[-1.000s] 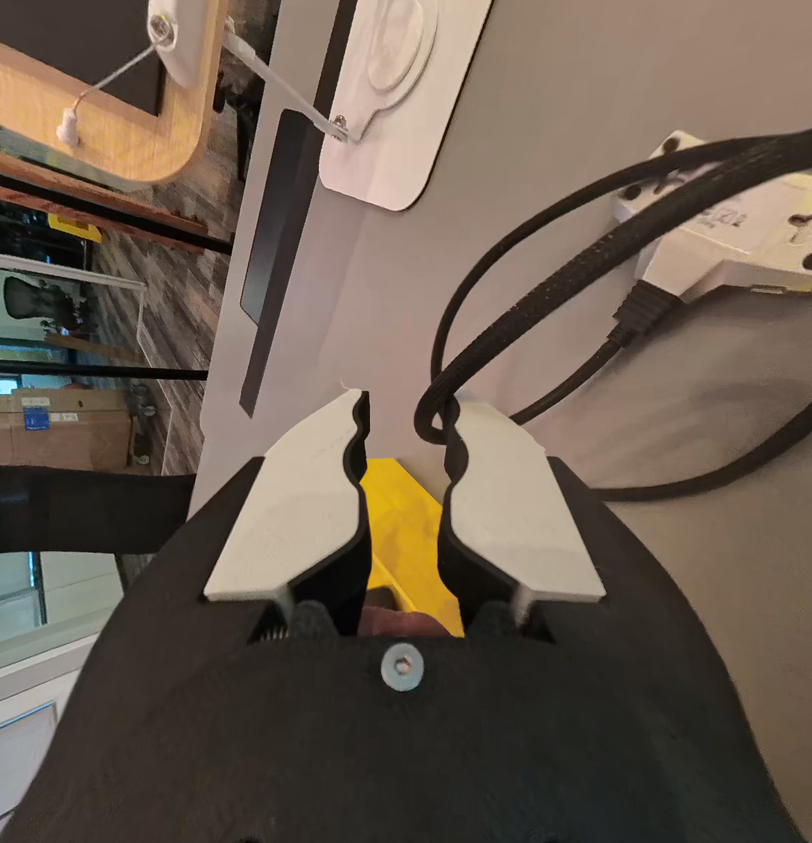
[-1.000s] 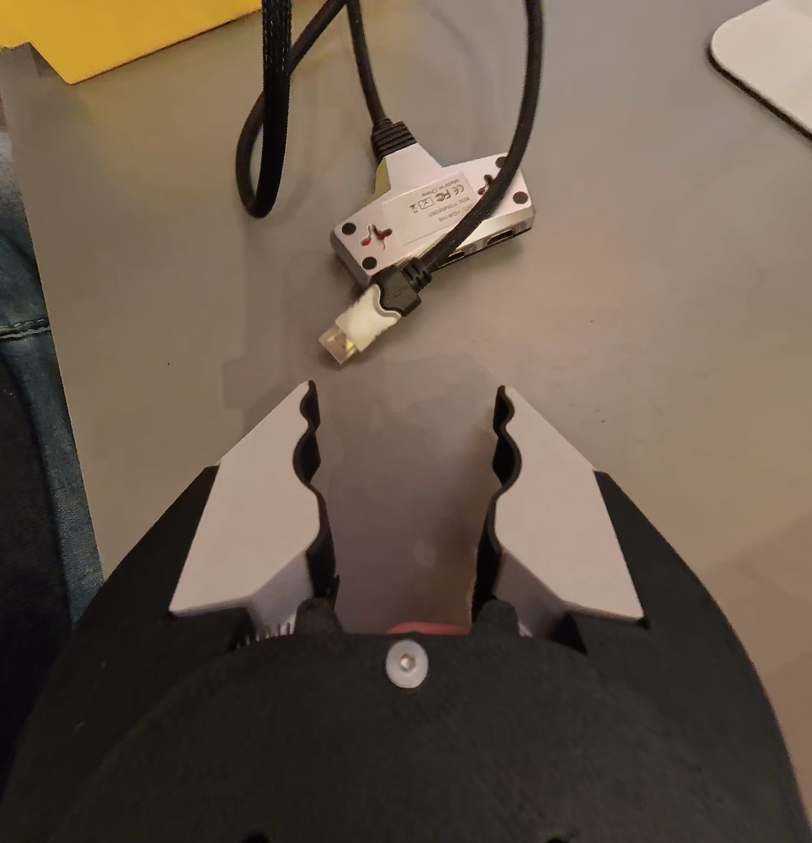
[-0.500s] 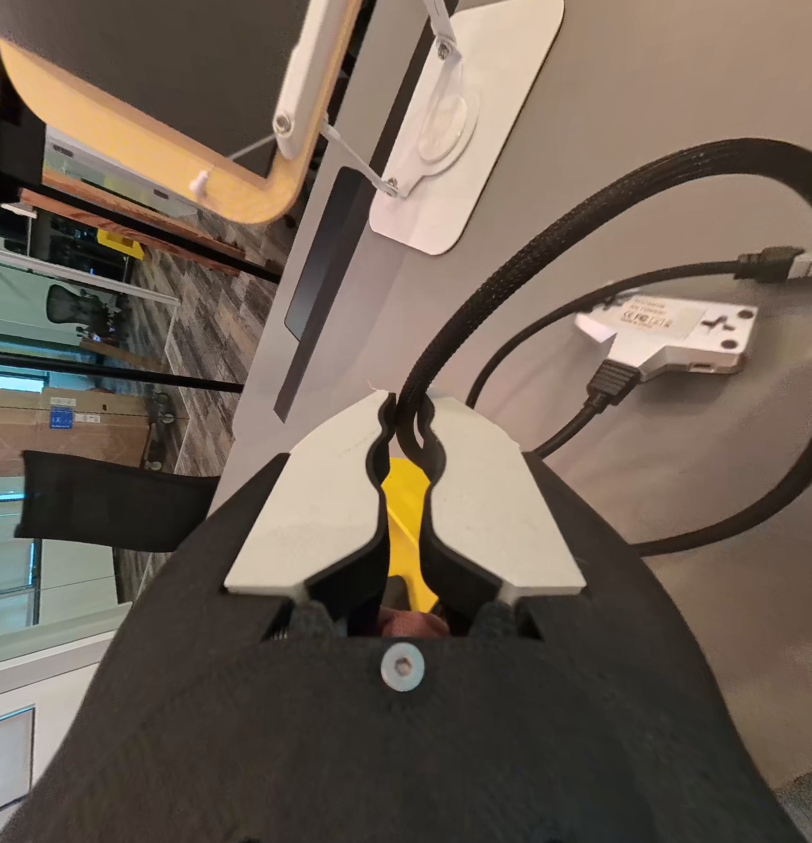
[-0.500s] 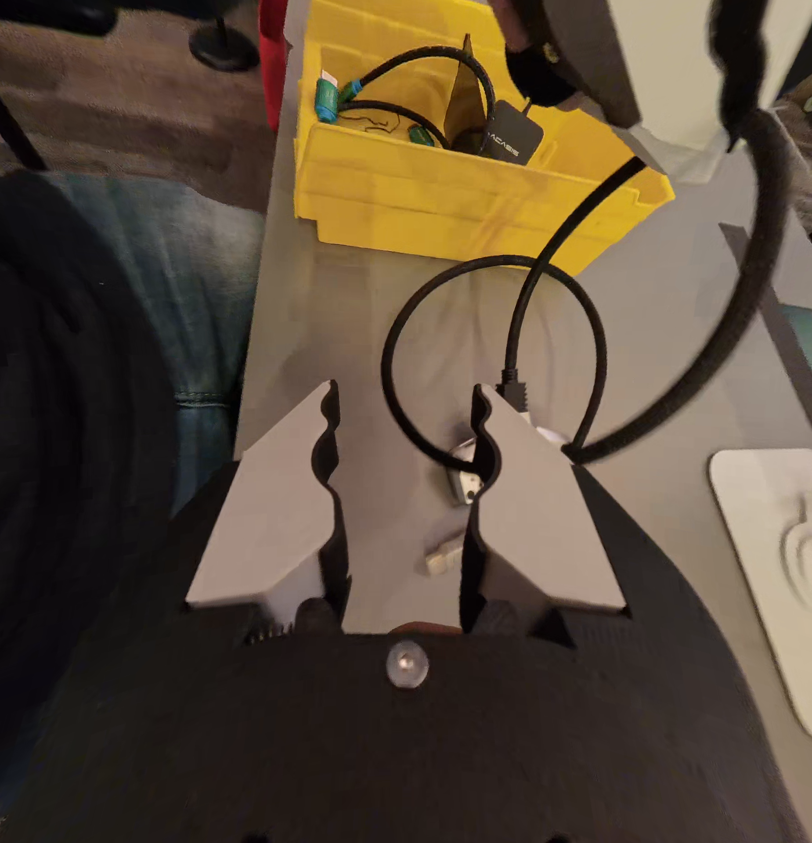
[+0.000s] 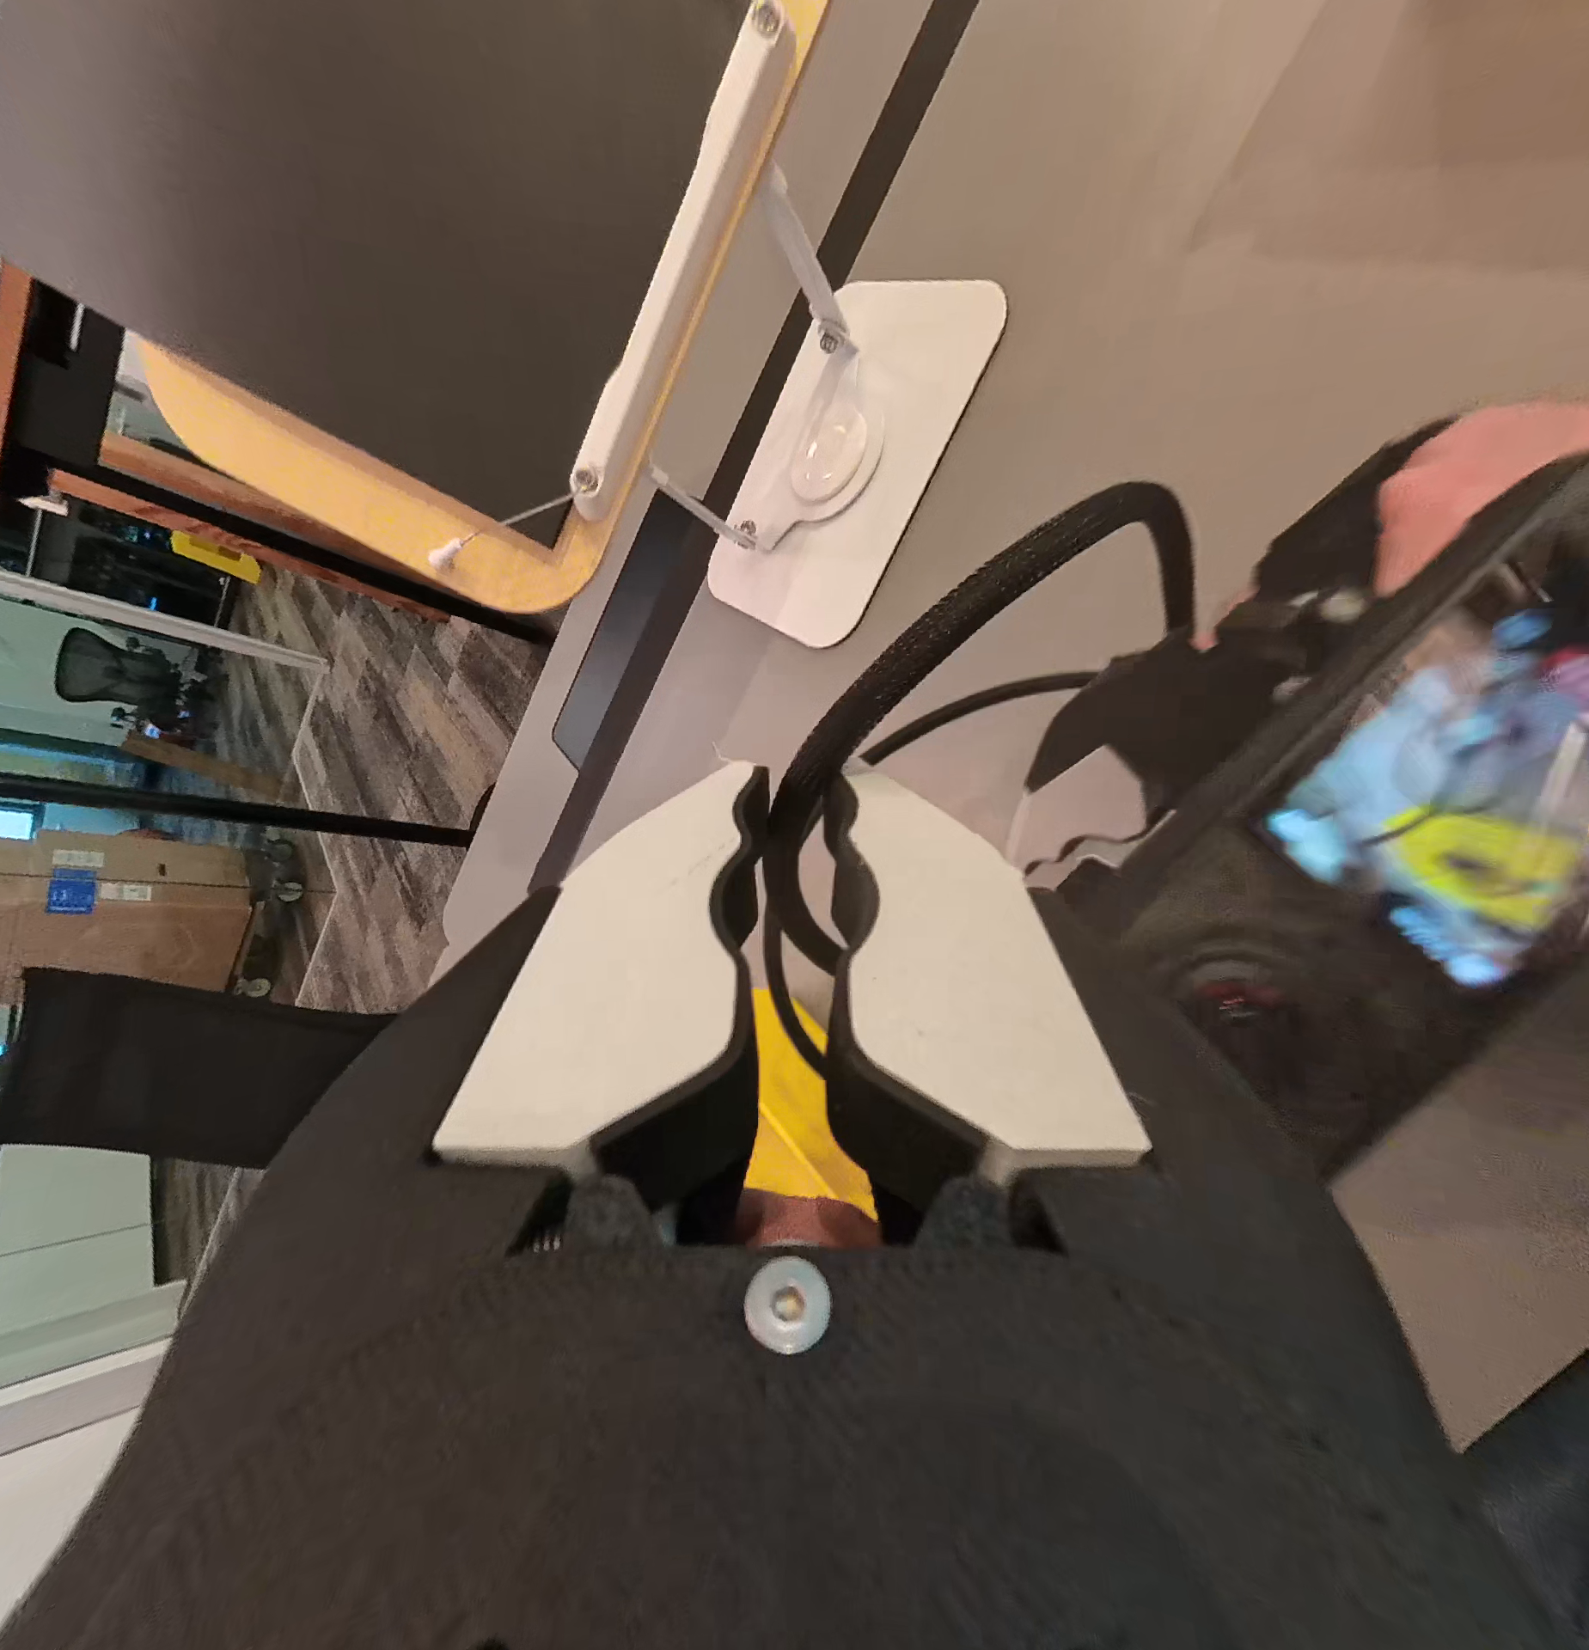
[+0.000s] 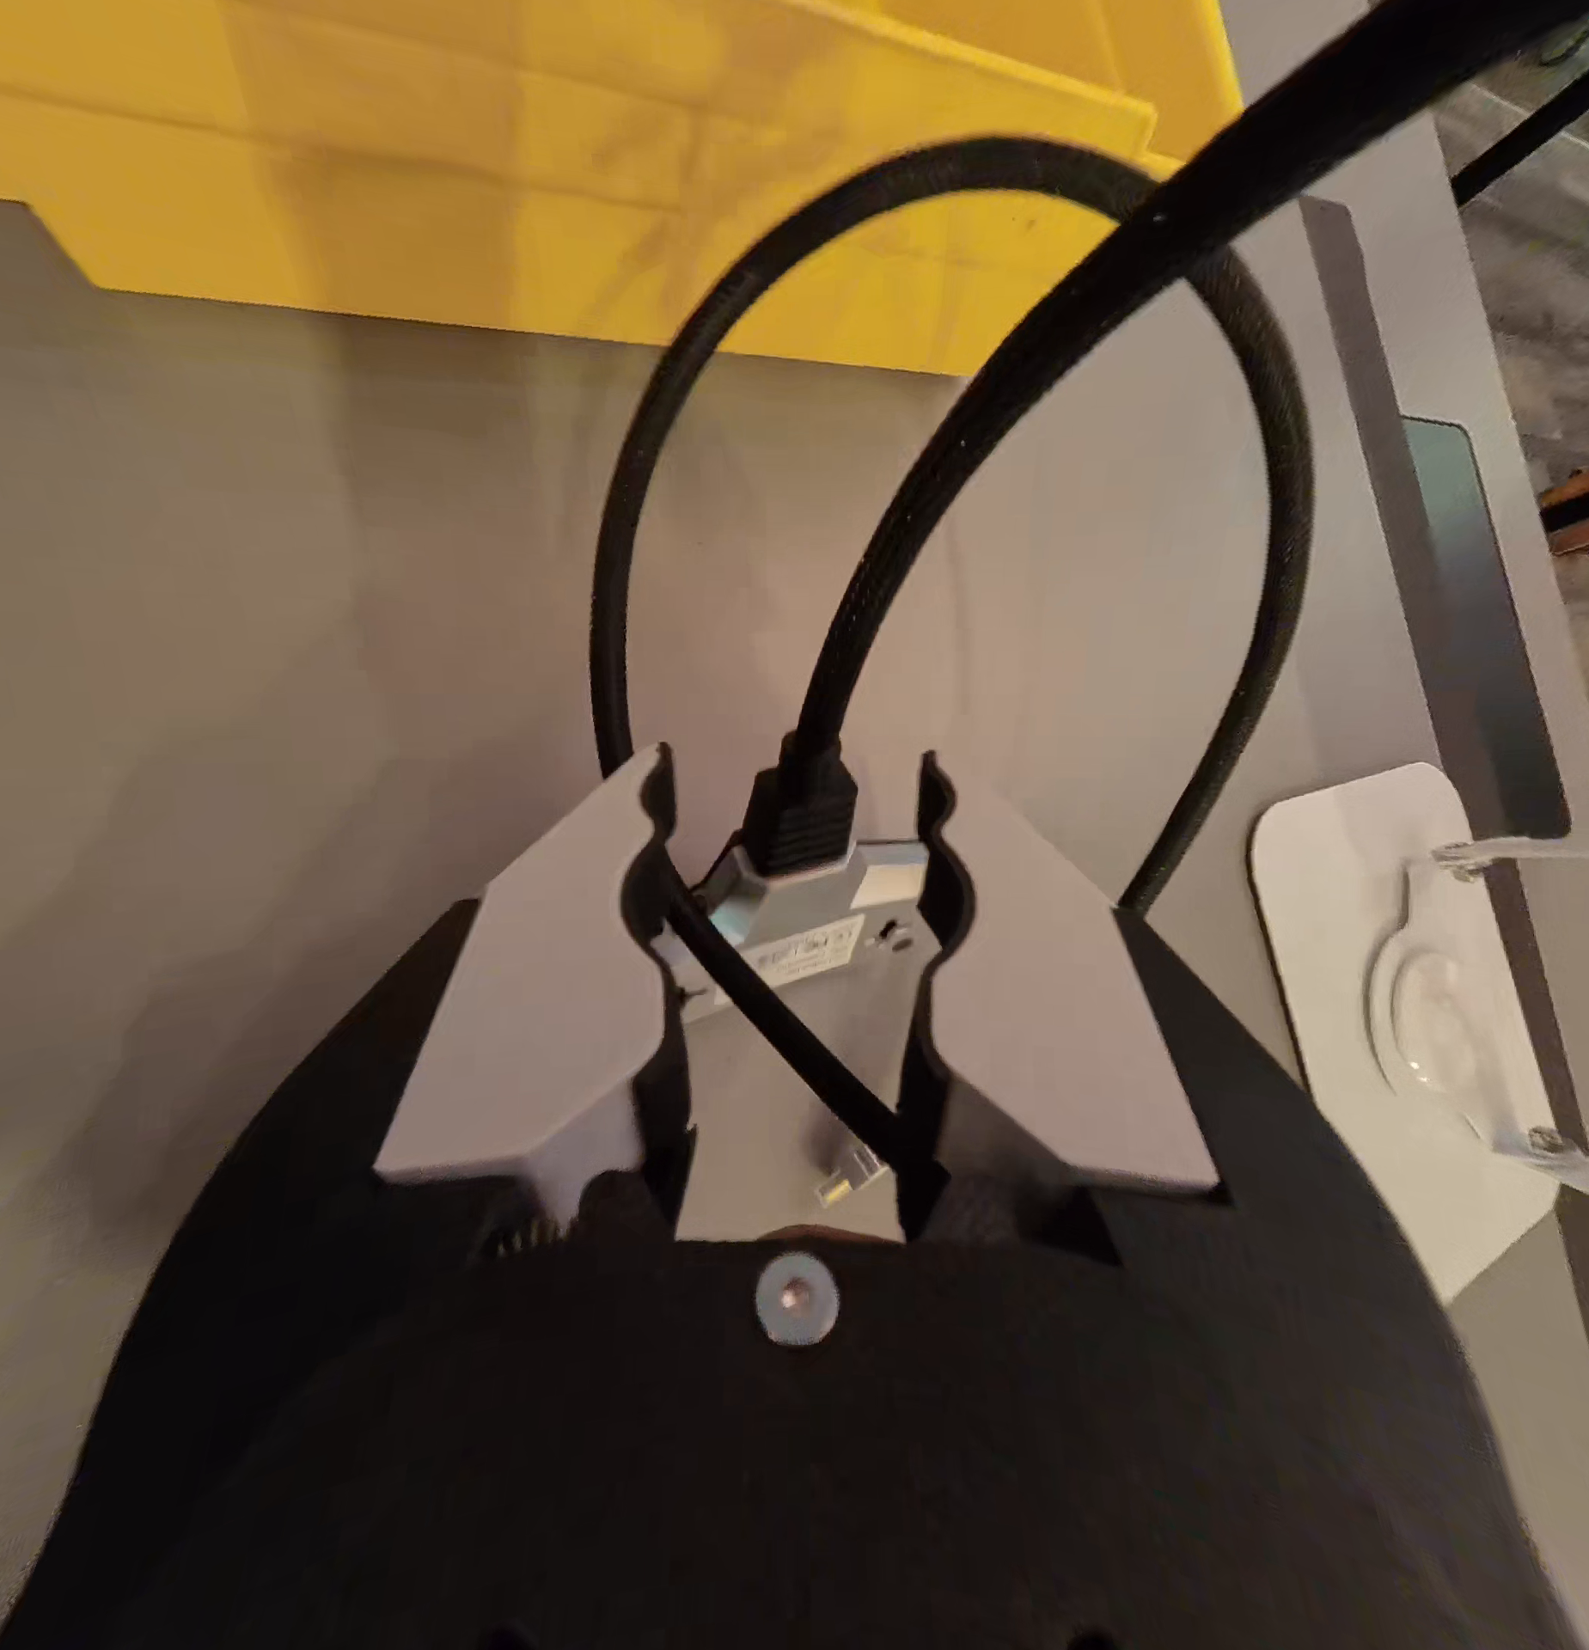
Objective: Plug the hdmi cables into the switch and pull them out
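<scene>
Right wrist view: fingers [image 6: 795,777] now apart astride switch [image 6: 808,937]; left fingers [image 5: 795,804] still clamped on braided cable [image 5: 933,625]

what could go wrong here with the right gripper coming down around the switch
A thin black cable crosses the switch between the right gripper fingers, so closing may pinch it. The left gripper is shut on the braided cable; pulling could drag the switch askew. The loose plug also lies between the fingers.
</scene>
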The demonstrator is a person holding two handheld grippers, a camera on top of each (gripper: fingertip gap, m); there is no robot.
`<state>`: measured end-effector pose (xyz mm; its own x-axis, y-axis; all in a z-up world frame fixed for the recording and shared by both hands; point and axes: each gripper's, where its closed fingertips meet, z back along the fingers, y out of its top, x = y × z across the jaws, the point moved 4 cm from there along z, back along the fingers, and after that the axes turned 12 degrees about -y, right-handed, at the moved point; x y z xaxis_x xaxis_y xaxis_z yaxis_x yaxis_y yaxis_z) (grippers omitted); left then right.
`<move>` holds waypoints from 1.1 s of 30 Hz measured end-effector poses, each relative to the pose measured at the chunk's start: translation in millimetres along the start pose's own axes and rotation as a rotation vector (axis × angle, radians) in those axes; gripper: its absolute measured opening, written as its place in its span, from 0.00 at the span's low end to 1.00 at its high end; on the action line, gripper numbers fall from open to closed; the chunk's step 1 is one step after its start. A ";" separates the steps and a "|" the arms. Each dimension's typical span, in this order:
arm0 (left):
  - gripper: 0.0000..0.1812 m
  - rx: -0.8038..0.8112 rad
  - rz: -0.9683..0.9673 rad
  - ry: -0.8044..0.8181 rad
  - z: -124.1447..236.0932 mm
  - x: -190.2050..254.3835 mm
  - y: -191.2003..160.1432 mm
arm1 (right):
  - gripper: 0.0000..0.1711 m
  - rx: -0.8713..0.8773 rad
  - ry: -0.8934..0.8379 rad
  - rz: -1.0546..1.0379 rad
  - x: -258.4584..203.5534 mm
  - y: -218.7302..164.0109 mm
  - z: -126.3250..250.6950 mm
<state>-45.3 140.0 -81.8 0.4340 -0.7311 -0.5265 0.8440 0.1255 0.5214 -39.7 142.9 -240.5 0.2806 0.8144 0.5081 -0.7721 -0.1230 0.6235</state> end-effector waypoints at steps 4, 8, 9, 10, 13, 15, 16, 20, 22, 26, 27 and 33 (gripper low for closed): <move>0.06 0.041 0.011 -0.006 4.9 3.8 13.7 | 0.05 0.031 0.070 -0.067 -3.1 4.8 -11.6; 0.06 0.056 -0.013 0.024 5.7 3.8 18.0 | 0.02 0.091 0.086 -0.078 -0.5 8.8 -10.6; 0.06 0.072 -0.011 0.021 5.9 3.7 18.5 | 0.02 0.106 0.102 -0.100 -0.6 9.3 -8.6; 0.06 0.093 -0.018 0.020 6.6 3.2 19.2 | 0.02 0.118 0.118 -0.124 -0.5 9.5 -6.3; 0.06 0.141 0.011 0.005 8.7 1.7 19.9 | 0.00 0.147 0.143 -0.165 0.6 9.3 0.6; 0.06 0.173 0.006 0.020 10.5 -0.1 20.9 | 0.00 0.184 0.194 -0.240 3.2 12.2 7.2; 0.07 0.182 0.014 0.030 11.6 -1.6 20.6 | 0.00 0.190 0.200 -0.259 5.6 12.1 9.3; 0.06 0.244 0.038 0.037 13.5 -3.5 21.7 | 0.00 0.191 0.194 -0.277 9.2 10.1 14.3; 0.06 0.256 0.043 0.034 12.0 -3.3 22.2 | 0.00 0.194 0.201 -0.286 7.3 10.0 14.7; 0.07 0.268 0.044 0.044 10.4 -4.4 23.4 | 0.00 0.220 0.225 -0.337 4.4 14.4 16.6; 0.09 0.281 0.048 0.049 11.1 -5.3 24.0 | 0.00 0.226 0.229 -0.349 4.3 15.9 17.3; 0.06 0.337 0.098 0.089 18.4 -16.5 19.7 | 0.00 0.299 0.263 -0.500 13.9 21.2 23.7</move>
<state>-41.6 142.2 -50.4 0.5460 -0.6636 -0.5114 0.6521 -0.0466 0.7567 -38.7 138.2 -206.2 0.3870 0.9217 -0.0261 -0.3813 0.1857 0.9056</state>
